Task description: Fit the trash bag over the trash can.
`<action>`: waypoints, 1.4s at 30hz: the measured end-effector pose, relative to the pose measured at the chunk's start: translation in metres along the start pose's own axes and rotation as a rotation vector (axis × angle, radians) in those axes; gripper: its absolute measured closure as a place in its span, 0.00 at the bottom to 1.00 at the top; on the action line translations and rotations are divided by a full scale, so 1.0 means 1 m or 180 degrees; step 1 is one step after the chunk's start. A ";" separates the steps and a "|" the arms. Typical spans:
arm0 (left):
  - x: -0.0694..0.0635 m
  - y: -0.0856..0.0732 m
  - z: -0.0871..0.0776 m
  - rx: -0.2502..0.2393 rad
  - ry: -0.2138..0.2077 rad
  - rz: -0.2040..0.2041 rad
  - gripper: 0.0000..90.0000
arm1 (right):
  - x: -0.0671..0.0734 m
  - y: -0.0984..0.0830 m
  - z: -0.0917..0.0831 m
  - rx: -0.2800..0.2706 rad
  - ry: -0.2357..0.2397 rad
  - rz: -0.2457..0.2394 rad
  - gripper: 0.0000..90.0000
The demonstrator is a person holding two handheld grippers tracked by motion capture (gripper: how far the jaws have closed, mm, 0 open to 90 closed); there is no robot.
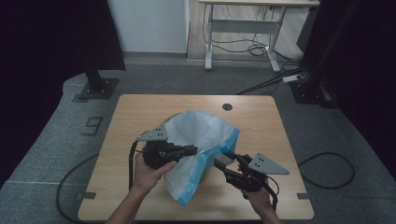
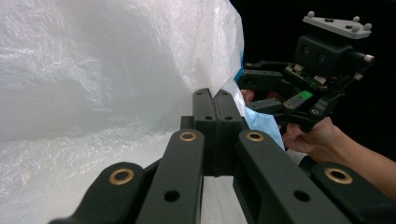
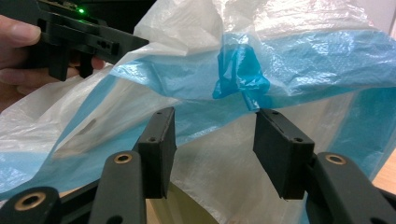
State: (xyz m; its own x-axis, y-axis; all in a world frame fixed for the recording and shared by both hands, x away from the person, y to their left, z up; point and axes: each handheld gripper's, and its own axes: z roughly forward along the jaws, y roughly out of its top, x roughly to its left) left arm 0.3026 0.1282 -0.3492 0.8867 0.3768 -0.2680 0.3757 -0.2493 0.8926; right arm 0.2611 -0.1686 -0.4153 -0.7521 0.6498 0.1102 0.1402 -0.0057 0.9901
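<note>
A white plastic bag with a blue rim band stands puffed up in the middle of the wooden table. It drapes over a pale container that is mostly hidden. My left gripper reaches in from the left and is shut on the bag's edge; in the left gripper view the thin film comes out between the closed jaws. My right gripper is at the bag's right side. Its jaws are open, a little short of the knotted blue band, and nothing is between the pads.
A round cable hole lies near the table's far edge. Past the table are a grey carpet, a desk frame with loose cables, and black stands at the left and right. A cable loop lies on the floor at the right.
</note>
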 end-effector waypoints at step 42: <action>0.005 -0.002 -0.004 -0.0103 -0.0067 -0.0087 1.00 | -0.006 0.000 0.007 -0.0101 0.0222 0.0136 0.81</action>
State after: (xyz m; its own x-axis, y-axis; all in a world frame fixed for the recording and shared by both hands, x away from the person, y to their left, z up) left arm 0.3056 0.1343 -0.3507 0.8817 0.3642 -0.2998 0.3914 -0.2100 0.8959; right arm 0.2701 -0.1666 -0.4165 -0.7891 0.5938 0.1570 0.1534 -0.0569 0.9865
